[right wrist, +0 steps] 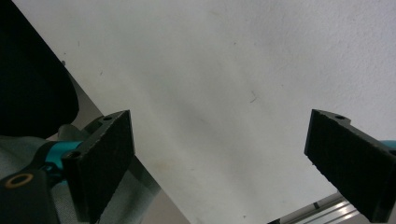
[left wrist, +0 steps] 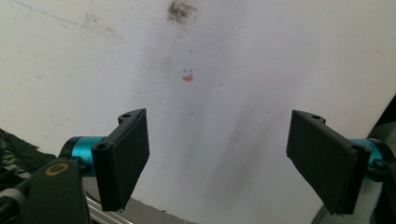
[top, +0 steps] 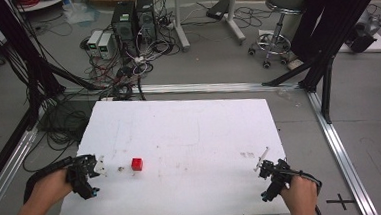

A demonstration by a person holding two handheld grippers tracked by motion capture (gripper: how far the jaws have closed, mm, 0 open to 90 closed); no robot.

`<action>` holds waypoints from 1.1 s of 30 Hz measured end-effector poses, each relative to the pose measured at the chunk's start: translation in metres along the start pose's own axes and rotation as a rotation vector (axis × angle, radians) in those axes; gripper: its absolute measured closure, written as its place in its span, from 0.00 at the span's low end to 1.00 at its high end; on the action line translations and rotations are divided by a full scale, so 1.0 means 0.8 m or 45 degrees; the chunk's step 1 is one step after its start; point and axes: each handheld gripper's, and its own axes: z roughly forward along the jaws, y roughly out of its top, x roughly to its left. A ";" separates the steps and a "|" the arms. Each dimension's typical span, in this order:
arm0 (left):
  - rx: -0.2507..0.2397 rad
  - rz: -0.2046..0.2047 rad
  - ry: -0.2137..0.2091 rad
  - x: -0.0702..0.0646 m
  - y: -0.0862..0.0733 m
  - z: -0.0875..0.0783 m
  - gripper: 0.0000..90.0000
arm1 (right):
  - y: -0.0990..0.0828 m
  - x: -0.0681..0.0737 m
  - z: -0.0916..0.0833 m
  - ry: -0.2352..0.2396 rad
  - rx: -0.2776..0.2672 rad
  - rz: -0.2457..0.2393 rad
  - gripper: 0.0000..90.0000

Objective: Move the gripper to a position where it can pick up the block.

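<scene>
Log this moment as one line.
left tongs: open, empty | right tongs: open, empty | red block: on white table, nearer left tongs

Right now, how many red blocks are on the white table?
1: the red block sits on the white table toward its left-front part, just right of the left gripper.
</scene>
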 end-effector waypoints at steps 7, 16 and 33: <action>0.000 0.066 0.001 0.018 0.014 -0.008 0.24 | -0.002 -0.001 -0.003 -0.004 -0.017 0.005 0.09; 0.006 0.141 -0.005 0.037 0.036 -0.016 0.24 | -0.003 -0.001 -0.004 -0.004 -0.029 0.006 0.09; 0.020 0.239 -0.062 0.057 0.066 -0.009 0.24 | -0.002 0.001 -0.007 0.000 -0.041 0.000 0.09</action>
